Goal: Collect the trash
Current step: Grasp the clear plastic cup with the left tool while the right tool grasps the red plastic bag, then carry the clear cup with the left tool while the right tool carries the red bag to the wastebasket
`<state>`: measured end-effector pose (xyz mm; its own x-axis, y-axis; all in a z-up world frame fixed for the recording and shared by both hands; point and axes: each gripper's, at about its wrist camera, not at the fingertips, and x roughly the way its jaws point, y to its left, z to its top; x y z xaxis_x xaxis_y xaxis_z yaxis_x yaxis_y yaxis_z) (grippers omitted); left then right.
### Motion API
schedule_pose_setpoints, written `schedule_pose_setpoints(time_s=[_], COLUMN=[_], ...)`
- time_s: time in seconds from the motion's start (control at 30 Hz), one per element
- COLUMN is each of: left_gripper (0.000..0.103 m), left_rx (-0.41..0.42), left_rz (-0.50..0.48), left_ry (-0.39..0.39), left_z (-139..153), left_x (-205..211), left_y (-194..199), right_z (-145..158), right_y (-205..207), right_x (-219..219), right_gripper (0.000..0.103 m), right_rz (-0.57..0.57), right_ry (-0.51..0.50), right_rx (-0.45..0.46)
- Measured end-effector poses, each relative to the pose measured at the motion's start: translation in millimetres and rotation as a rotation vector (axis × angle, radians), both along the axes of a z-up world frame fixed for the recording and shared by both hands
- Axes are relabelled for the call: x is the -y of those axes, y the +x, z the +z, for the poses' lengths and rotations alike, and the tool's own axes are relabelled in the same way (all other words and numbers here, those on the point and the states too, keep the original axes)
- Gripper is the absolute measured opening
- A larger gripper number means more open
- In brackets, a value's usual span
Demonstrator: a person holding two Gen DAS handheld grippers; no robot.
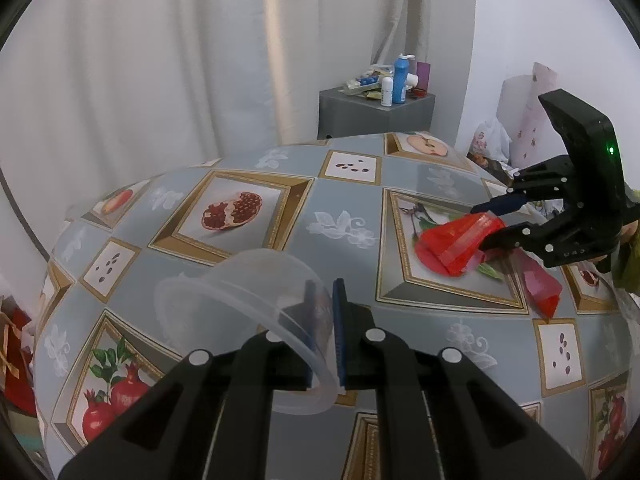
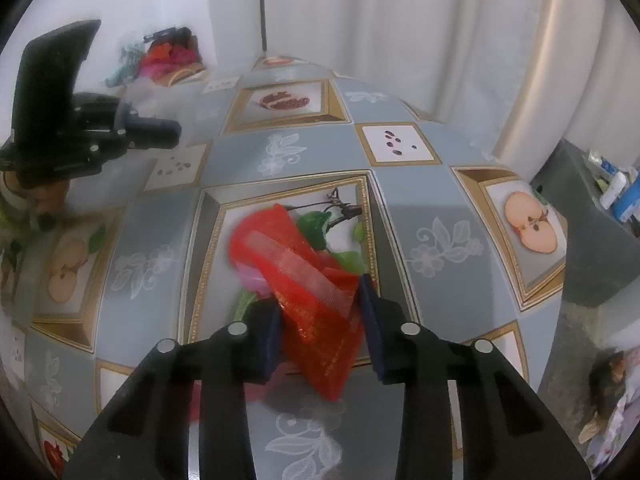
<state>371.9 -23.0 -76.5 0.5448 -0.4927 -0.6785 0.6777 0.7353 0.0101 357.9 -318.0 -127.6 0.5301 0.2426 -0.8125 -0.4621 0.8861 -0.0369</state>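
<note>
My left gripper (image 1: 323, 300) is shut on the rim of a clear plastic tub (image 1: 248, 300) and holds it tilted above the table. My right gripper (image 2: 320, 320) has a red plastic wrapper (image 2: 308, 280) between its fingers, over the fruit-print tablecloth (image 2: 400, 208). Its pads stand close on both sides of the wrapper, which looks lifted. In the left wrist view the right gripper (image 1: 486, 228) sits at the right with the red wrapper (image 1: 460, 240) in its jaws. In the right wrist view the left gripper (image 2: 168, 132) shows at the far left; the tub there is a faint blur.
A grey cabinet (image 1: 376, 116) with bottles stands behind the table by the white curtain (image 1: 160, 60). A second red wrapper piece (image 1: 542, 292) lies near the table's right edge. Clutter and bags lie at the right (image 1: 496, 140) and red items at the far left (image 1: 16, 344).
</note>
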Motion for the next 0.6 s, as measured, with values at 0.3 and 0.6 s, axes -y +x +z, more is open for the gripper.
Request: schedule_pose_setpoints(time_s=[0.3,0.6], left_gripper=[0.008,0.007], left_rx=[0.004,0.008], left_rz=[-0.003,-0.009], left_ry=[0.006,0.01], left_z=[2.9,10.1], left_x=[-0.2,-4.1], left_y=[-9.7,-31.3], right_z=[2.1,10.0], right_y=[-3.1,-20.3], right_x=[-3.1,-5.2], right_gripper=[0.024,0.021], right_rz=[-0.002,-0.01], right_ry=[-0.009,-0.021], right_rx=[0.003,0.008])
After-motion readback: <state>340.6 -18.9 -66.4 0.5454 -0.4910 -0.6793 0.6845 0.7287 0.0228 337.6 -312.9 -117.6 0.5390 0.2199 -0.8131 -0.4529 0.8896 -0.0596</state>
